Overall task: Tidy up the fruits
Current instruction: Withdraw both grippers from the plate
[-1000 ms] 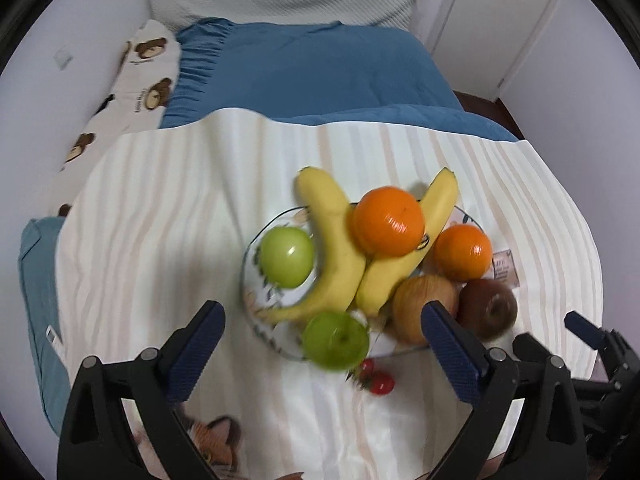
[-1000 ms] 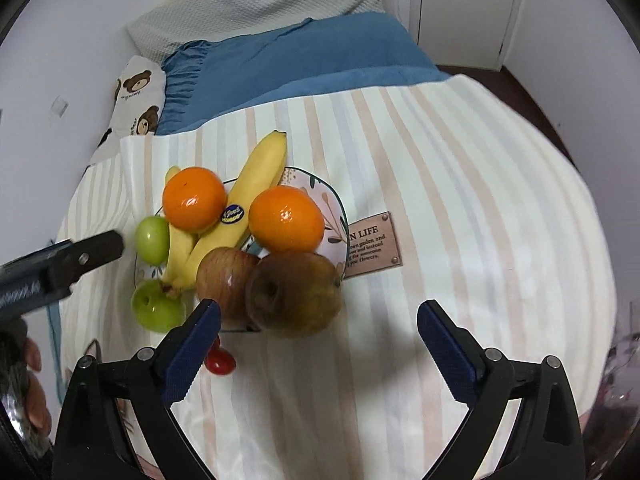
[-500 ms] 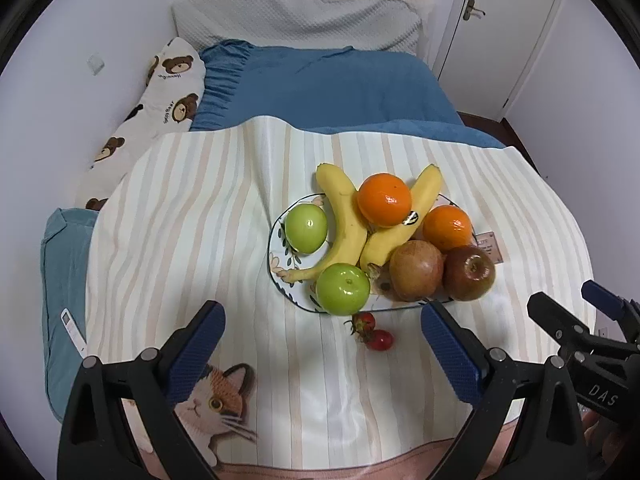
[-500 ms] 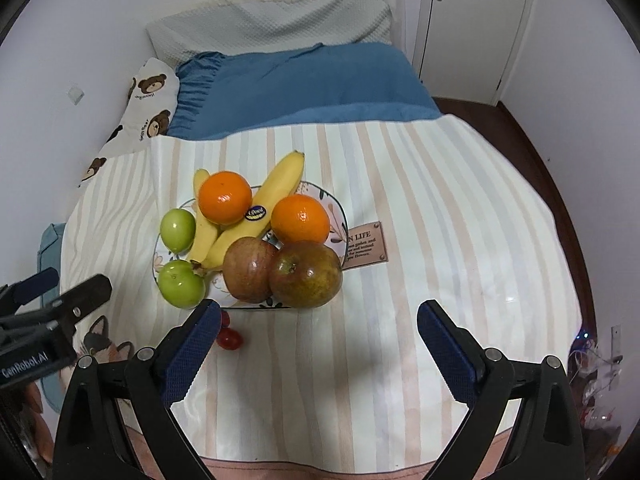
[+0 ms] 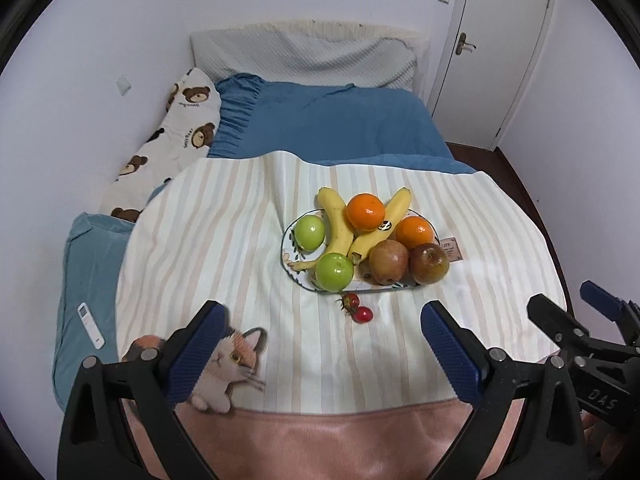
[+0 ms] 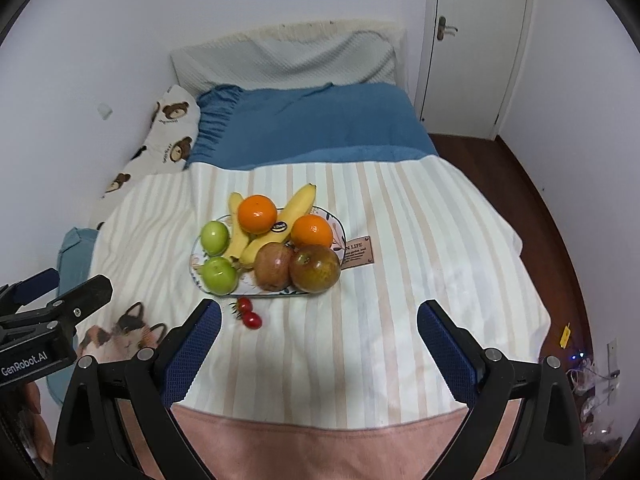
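Note:
An oval patterned plate (image 5: 289,246) (image 6: 197,258) on the striped blanket carries two bananas (image 5: 340,226) (image 6: 294,206), two oranges (image 5: 365,211) (image 6: 311,231), two green apples (image 5: 334,272) (image 6: 218,275) and two reddish-brown apples (image 5: 430,263) (image 6: 315,268). Two small red tomatoes (image 5: 358,308) (image 6: 248,313) lie on the blanket just in front of the plate. My left gripper (image 5: 326,350) is open and empty, held back near the blanket's front edge. My right gripper (image 6: 318,346) is open and empty too, equally far back.
The striped blanket (image 5: 224,240) with a cat print (image 5: 228,364) covers a bed with a blue sheet (image 5: 332,120). A bear-print pillow (image 5: 180,128) lies at the left, a white remote (image 5: 90,325) on the blue cushion. A door (image 6: 476,40) and wooden floor (image 6: 552,232) are at the right.
Both grippers have pulled back and up from the plate, so the fruit looks smaller and farther. The fruit itself has not moved.

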A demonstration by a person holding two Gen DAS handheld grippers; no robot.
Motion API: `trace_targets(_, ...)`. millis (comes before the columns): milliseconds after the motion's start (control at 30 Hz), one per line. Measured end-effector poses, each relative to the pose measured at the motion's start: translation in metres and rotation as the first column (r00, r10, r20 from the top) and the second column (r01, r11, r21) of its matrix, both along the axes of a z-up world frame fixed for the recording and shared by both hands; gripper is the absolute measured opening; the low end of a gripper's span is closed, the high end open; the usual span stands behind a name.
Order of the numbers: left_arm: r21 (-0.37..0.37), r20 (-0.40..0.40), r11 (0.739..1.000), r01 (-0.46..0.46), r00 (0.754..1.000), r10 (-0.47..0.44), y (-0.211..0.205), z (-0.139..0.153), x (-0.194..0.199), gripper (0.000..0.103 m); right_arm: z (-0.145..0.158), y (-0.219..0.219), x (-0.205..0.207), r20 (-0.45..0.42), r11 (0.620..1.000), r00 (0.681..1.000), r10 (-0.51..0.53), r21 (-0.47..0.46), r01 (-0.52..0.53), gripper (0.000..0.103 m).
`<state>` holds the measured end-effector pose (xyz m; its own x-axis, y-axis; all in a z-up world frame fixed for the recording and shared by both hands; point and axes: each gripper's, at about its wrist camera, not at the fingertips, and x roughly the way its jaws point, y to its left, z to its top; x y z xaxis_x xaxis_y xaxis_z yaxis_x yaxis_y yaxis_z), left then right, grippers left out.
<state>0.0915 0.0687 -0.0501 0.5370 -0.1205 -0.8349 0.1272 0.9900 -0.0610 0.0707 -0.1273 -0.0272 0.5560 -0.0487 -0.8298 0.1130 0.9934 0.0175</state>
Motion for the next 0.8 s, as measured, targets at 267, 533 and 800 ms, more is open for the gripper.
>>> trace_targets(267,-0.010,0.030,1.000,-0.016,0.999,0.016,0.008,0.034,-0.050,0.100,0.057,0.009,-0.058,0.079,0.999,0.996,0.034,-0.002,-0.034,0.100)
trace_targets(533,0.022,0.075,1.000,-0.012,0.997,0.010,0.006,0.057,-0.078,0.100,0.097,0.015,-0.093,0.149,0.999,0.988,0.043,-0.023,-0.040,0.100)
trace_targets(800,0.024,0.073,1.000,-0.014,0.997,0.012,0.002,0.056,-0.077,0.100,0.101,0.020,-0.094,0.157,0.999,0.987,0.044,-0.028,-0.040,0.100)
